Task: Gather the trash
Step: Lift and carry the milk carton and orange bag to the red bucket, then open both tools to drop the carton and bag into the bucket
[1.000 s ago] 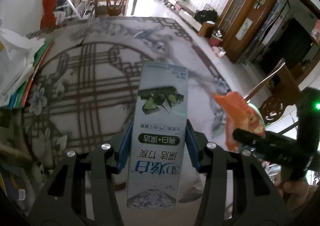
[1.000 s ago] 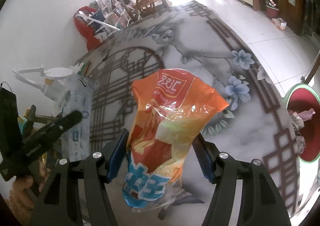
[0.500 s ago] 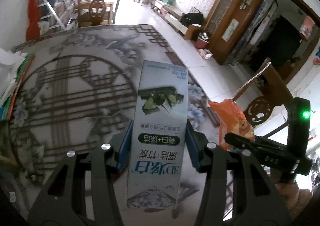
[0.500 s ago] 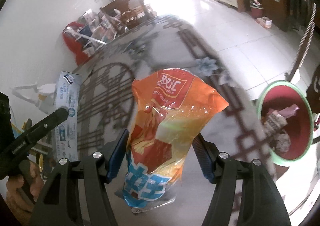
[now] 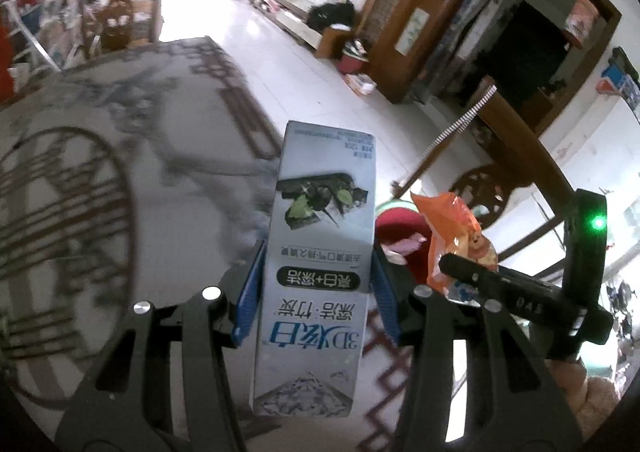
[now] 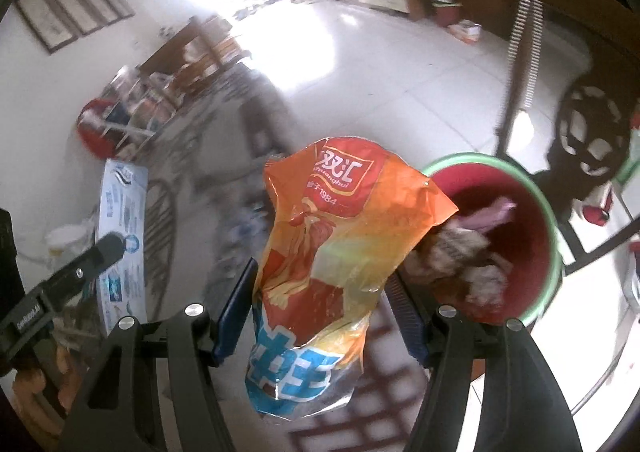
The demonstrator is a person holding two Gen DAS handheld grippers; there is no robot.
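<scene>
My left gripper (image 5: 316, 284) is shut on a pale grey toothpaste box (image 5: 320, 252) that stands up between its blue pads. My right gripper (image 6: 324, 304) is shut on a crumpled orange snack bag (image 6: 340, 236). A red bin with a green rim (image 6: 516, 176) sits on the floor just right of and beyond the bag, with pink and grey trash inside. In the left wrist view the bin (image 5: 394, 228) shows behind the box, and the right gripper with the orange bag (image 5: 452, 228) is at the right. The box (image 6: 120, 236) and left gripper appear at the right wrist view's left edge.
A table with a patterned grey cloth (image 5: 100, 188) lies left and below. Carved wooden chairs (image 5: 484, 192) stand close to the bin. White tiled floor (image 6: 380, 68) stretches beyond, with a wooden cabinet and doorway at the far right. A person's hand (image 5: 584, 396) holds the right gripper.
Both grippers have swung right, off the table's middle toward its edge, each keeping its item. The red bin has come into view and grown nearer beside the orange bag.
</scene>
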